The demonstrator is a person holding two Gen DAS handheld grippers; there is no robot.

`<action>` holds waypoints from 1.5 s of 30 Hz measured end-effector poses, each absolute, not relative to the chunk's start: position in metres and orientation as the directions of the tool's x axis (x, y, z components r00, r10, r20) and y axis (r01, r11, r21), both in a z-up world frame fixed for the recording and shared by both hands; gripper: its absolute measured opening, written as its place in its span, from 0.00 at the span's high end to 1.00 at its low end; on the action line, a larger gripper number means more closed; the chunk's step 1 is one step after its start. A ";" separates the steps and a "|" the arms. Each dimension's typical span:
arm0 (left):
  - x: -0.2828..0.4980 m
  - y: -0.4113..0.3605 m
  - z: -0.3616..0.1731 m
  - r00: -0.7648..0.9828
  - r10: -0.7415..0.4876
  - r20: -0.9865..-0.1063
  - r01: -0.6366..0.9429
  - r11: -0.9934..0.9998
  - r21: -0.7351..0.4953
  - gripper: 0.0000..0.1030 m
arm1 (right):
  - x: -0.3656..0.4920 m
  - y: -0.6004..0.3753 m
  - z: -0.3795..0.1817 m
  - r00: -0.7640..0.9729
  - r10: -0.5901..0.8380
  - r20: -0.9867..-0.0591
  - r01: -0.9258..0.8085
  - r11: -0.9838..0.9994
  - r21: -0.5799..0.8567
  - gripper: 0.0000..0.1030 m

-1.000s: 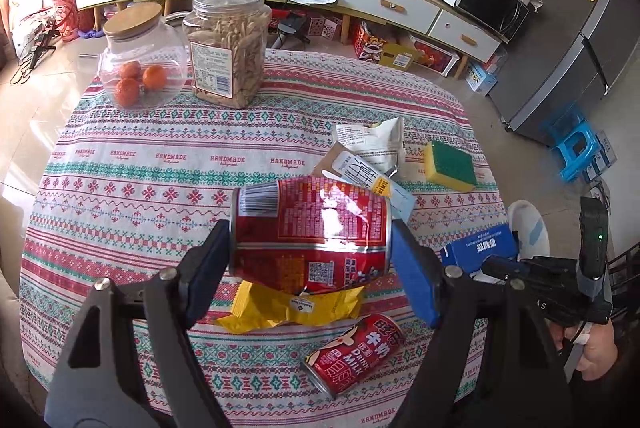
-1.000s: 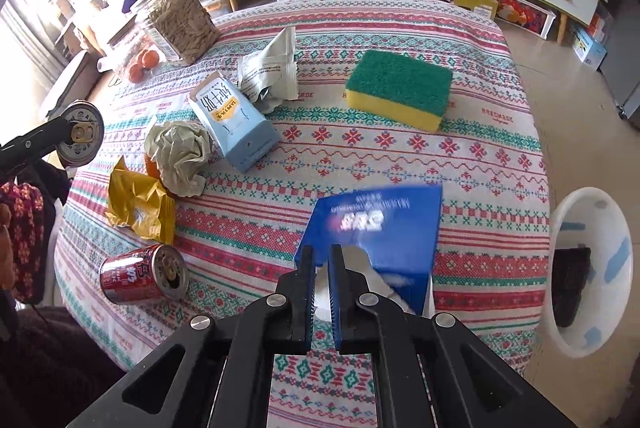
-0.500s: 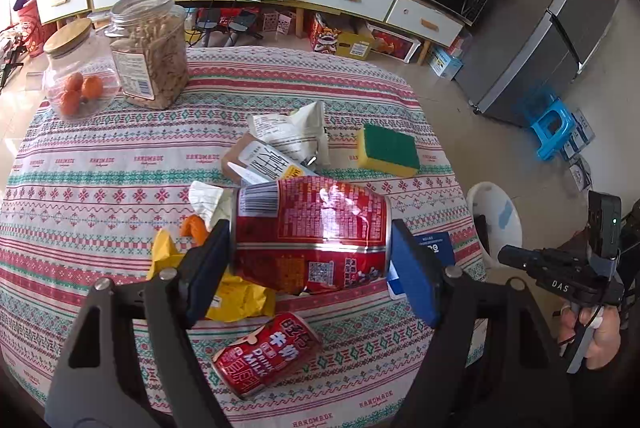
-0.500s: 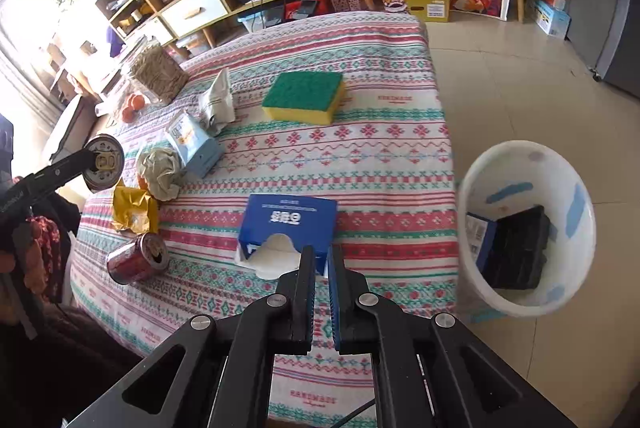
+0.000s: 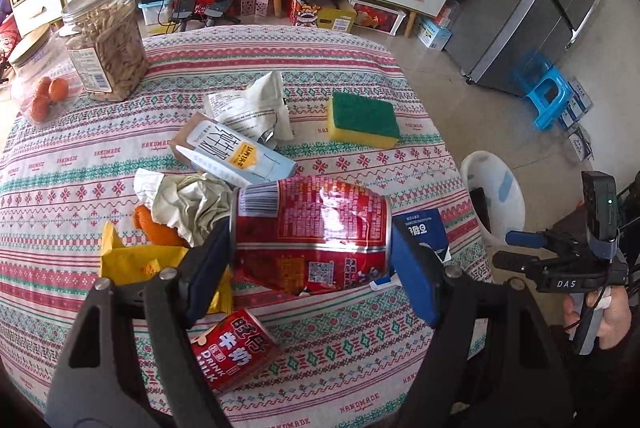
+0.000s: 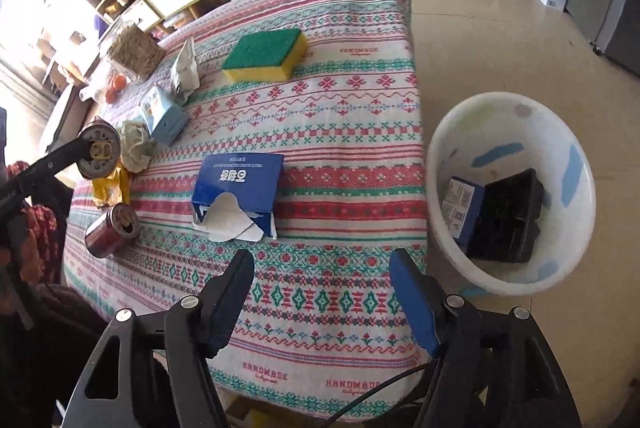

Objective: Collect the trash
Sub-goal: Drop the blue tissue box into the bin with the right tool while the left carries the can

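Observation:
My left gripper (image 5: pixel 312 252) is shut on a dented red can (image 5: pixel 312 232) and holds it sideways above the patterned table; the can's end also shows in the right wrist view (image 6: pixel 98 154). My right gripper (image 6: pixel 322 292) is open and empty above the table's near edge. A white bin (image 6: pixel 516 116) stands on the floor to the right, with a black tray (image 6: pixel 508 216) and a small box inside. On the table lie a second red can (image 5: pixel 234 352), a yellow wrapper (image 5: pixel 132 260), crumpled paper (image 5: pixel 188 200), a milk carton (image 5: pixel 236 154) and a white pouch (image 5: pixel 252 106).
A blue tissue box (image 6: pixel 240 184) lies near the table's front edge, a green-and-yellow sponge (image 6: pixel 264 54) further back. Two jars (image 5: pixel 106 40) stand at the far left. Low cabinets line the back wall; a fridge and a blue stool (image 5: pixel 546 96) stand to the right.
My right gripper has opened and pulled back from the tissue box toward the table's edge. My left gripper has lifted higher with the can still held.

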State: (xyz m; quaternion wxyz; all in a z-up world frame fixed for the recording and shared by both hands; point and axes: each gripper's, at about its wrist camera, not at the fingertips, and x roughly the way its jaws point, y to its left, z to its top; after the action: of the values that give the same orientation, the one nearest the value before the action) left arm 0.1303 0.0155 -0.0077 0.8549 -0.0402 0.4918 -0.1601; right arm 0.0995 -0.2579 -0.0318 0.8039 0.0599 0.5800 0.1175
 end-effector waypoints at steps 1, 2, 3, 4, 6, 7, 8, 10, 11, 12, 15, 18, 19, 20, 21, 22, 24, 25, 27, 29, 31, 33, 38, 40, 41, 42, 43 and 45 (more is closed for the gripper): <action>0.129 0.017 -0.008 0.463 -0.314 -0.829 0.233 0.945 -0.228 0.24 | 0.103 -0.248 -0.034 0.292 0.259 -0.921 -0.147 0.963 0.224 0.30; 0.129 0.019 -0.008 0.461 -0.314 -0.830 0.232 0.945 -0.229 0.24 | 0.105 -0.240 -0.036 0.287 0.258 -0.923 -0.167 0.962 0.217 0.30; 0.128 0.021 -0.008 0.459 -0.314 -0.831 0.230 0.946 -0.230 0.24 | 0.109 -0.232 -0.039 0.278 0.254 -0.926 -0.184 0.961 0.208 0.30; 0.127 0.024 -0.008 0.458 -0.313 -0.832 0.228 0.946 -0.231 0.24 | 0.113 -0.223 -0.044 0.263 0.246 -0.933 -0.202 0.959 0.196 0.30; 0.126 0.030 -0.008 0.454 -0.312 -0.835 0.224 0.947 -0.232 0.24 | 0.121 -0.208 -0.054 0.237 0.224 -0.945 -0.221 0.960 0.172 0.30; 0.125 0.033 -0.008 0.453 -0.311 -0.835 0.221 0.947 -0.233 0.24 | 0.125 -0.203 -0.058 0.227 0.213 -0.950 -0.226 0.961 0.162 0.30; 0.125 0.035 -0.008 0.452 -0.310 -0.836 0.219 0.948 -0.233 0.24 | 0.129 -0.197 -0.063 0.217 0.201 -0.955 -0.234 0.961 0.149 0.31; 0.123 0.040 -0.009 0.454 -0.307 -0.837 0.214 0.949 -0.232 0.24 | 0.138 -0.187 -0.070 0.213 0.175 -0.961 -0.245 0.962 0.121 0.35; 0.123 0.042 -0.009 0.454 -0.305 -0.837 0.211 0.950 -0.231 0.24 | 0.142 -0.183 -0.072 0.212 0.166 -0.963 -0.249 0.962 0.111 0.41; 0.122 0.044 -0.009 0.455 -0.303 -0.837 0.208 0.950 -0.231 0.24 | 0.145 -0.179 -0.075 0.209 0.160 -0.965 -0.253 0.962 0.105 0.51; 0.119 0.049 -0.010 0.458 -0.294 -0.839 0.198 0.954 -0.226 0.24 | 0.152 -0.169 -0.082 0.185 0.133 -0.974 -0.265 0.961 0.081 0.68; 0.116 0.052 -0.011 0.461 -0.289 -0.839 0.193 0.955 -0.223 0.24 | 0.151 -0.165 -0.076 0.207 0.124 -0.970 -0.284 0.957 0.062 0.69; 0.115 0.051 -0.010 0.463 -0.289 -0.838 0.193 0.956 -0.223 0.24 | 0.150 -0.167 -0.073 0.214 0.130 -0.968 -0.282 0.957 0.066 0.69; 0.114 0.050 -0.010 0.467 -0.289 -0.836 0.195 0.956 -0.221 0.24 | 0.148 -0.170 -0.070 0.223 0.132 -0.966 -0.275 0.959 0.067 0.69; 0.113 0.049 -0.009 0.470 -0.289 -0.834 0.197 0.955 -0.220 0.24 | 0.147 -0.175 -0.066 0.234 0.130 -0.964 -0.265 0.962 0.066 0.69; 0.112 0.046 -0.009 0.472 -0.290 -0.833 0.200 0.955 -0.219 0.24 | 0.145 -0.183 -0.062 0.246 0.129 -0.961 -0.249 0.966 0.066 0.69; 0.110 0.040 -0.008 0.475 -0.291 -0.831 0.211 0.954 -0.213 0.24 | 0.139 -0.204 -0.053 0.272 0.129 -0.954 -0.212 0.975 0.072 0.69; 0.109 0.037 -0.008 0.476 -0.287 -0.831 0.216 0.954 -0.206 0.24 | 0.137 -0.216 -0.049 0.286 0.127 -0.950 -0.190 0.979 0.074 0.69; 0.107 0.030 -0.009 0.474 -0.287 -0.833 0.232 0.953 -0.196 0.24 | 0.129 -0.244 -0.039 0.316 0.113 -0.942 -0.128 0.989 0.075 0.69; 0.106 0.020 -0.011 0.467 -0.291 -0.835 0.253 0.949 -0.189 0.24 | 0.123 -0.278 -0.031 0.343 0.087 -0.935 -0.061 0.996 0.070 0.69; 0.105 0.008 -0.012 0.464 -0.291 -0.837 0.272 0.946 -0.178 0.24 | 0.118 -0.311 -0.025 0.362 0.062 -0.930 0.013 0.997 0.072 0.69; 0.105 -0.007 -0.013 0.466 -0.283 -0.838 0.295 0.943 -0.155 0.24 | 0.113 -0.339 -0.025 0.369 0.023 -0.929 0.085 0.995 0.058 0.69; 0.108 -0.050 -0.015 0.457 -0.289 -0.841 0.351 0.928 -0.129 0.24 | 0.104 -0.395 -0.039 0.330 -0.027 -0.943 0.217 0.975 0.048 0.69; 0.109 -0.069 -0.016 0.448 -0.306 -0.840 0.370 0.919 -0.138 0.24 | 0.103 -0.403 -0.044 0.326 -0.009 -0.945 0.237 0.969 0.072 0.68; 0.110 -0.080 -0.015 0.443 -0.318 -0.838 0.380 0.914 -0.145 0.24 | 0.102 -0.407 -0.047 0.327 0.004 -0.945 0.243 0.966 0.088 0.68; 0.110 -0.091 -0.015 0.439 -0.329 -0.836 0.392 0.908 -0.151 0.24 | 0.102 -0.410 -0.048 0.332 0.020 -0.943 0.247 0.963 0.107 0.68; 0.111 -0.102 -0.015 0.435 -0.339 -0.834 0.406 0.901 -0.154 0.24 | 0.100 -0.415 -0.049 0.337 0.038 -0.941 0.249 0.960 0.128 0.67; 0.110 -0.126 -0.015 0.428 -0.351 -0.833 0.438 0.886 -0.148 0.24 | 0.099 -0.419 -0.050 0.336 0.067 -0.939 0.264 0.951 0.162 0.61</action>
State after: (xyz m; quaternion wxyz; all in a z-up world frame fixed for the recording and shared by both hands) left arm 0.1099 -0.1262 -0.0149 0.8438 0.0455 0.4808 -0.2339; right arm 0.0987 -0.4193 -0.0499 0.8046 0.1443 0.5728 -0.0610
